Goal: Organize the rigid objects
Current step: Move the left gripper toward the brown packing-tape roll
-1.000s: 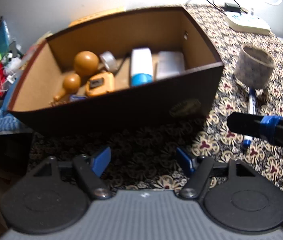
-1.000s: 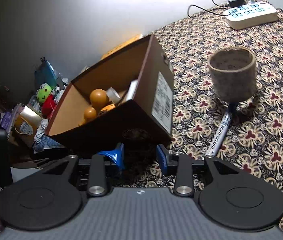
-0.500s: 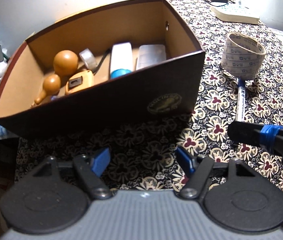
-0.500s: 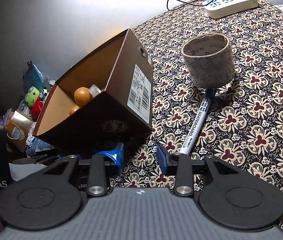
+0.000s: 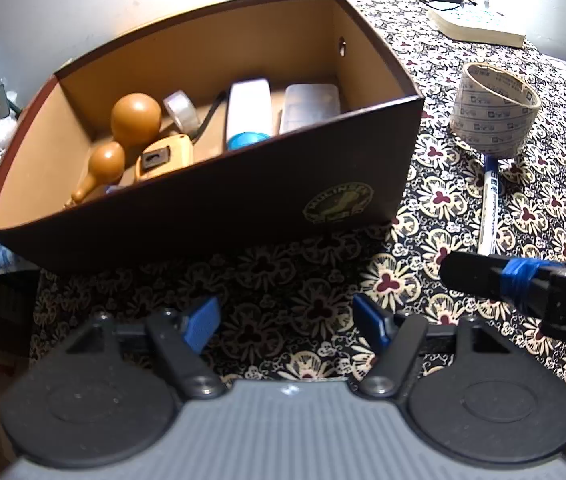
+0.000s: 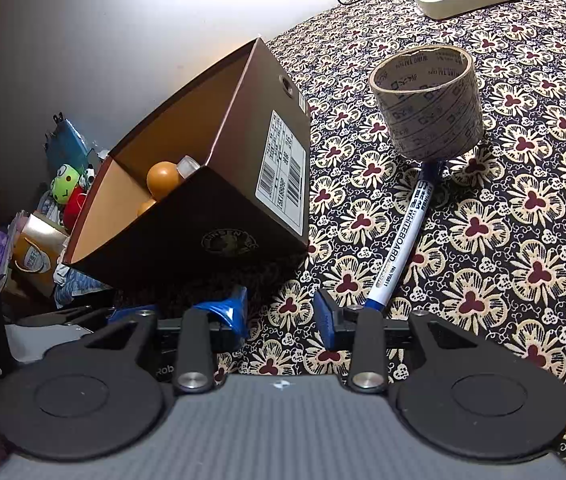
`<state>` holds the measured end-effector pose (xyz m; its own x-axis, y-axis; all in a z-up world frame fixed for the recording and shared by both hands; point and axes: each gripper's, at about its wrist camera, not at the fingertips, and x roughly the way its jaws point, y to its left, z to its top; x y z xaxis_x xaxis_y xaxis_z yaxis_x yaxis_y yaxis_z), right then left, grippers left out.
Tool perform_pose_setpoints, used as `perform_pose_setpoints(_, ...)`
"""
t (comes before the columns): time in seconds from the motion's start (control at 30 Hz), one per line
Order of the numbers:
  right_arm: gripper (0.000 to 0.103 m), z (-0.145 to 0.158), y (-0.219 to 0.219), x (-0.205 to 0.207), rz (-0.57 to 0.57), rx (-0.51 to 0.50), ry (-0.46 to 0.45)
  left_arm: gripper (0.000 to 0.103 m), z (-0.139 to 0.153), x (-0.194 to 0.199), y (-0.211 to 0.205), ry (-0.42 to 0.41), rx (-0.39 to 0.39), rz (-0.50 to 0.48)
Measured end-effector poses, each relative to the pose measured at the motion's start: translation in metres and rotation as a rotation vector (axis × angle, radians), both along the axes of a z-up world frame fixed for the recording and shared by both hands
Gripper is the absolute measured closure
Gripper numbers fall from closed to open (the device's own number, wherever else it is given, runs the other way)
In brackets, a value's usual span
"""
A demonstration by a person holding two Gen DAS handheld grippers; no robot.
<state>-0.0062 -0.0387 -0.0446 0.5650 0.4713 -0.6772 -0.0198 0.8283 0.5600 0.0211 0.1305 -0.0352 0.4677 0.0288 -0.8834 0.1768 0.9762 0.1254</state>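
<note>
— Which step is this?
— The reach. The right claw (image 6: pixel 281 314), fingers apart and empty, hovers over the floral-cloth worktop (image 6: pixel 523 220) just left of the blue-capped white whiteboard marker (image 6: pixel 403 236).
— And next?
— Likely shifting right to straddle it. The left claw (image 5: pixel 287 322) waits, also apart, before the brown cardboard box (image 5: pixel 243 208).
</note>
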Motion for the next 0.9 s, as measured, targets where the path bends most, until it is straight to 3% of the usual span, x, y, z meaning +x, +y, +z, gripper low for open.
perform_pose_setpoints(0.5,0.084,-0.013,-0.021,0.0,-0.006,0.031,0.051,0.031,-0.003,0.004,-0.016,0.01,-0.008,-0.032)
perform_pose_setpoints(0.9,0.084,-0.017,-0.06,-0.007,-0.033,0.032,0.066,0.031,-0.004,-0.002,-0.054,0.004,-0.014,-0.078)
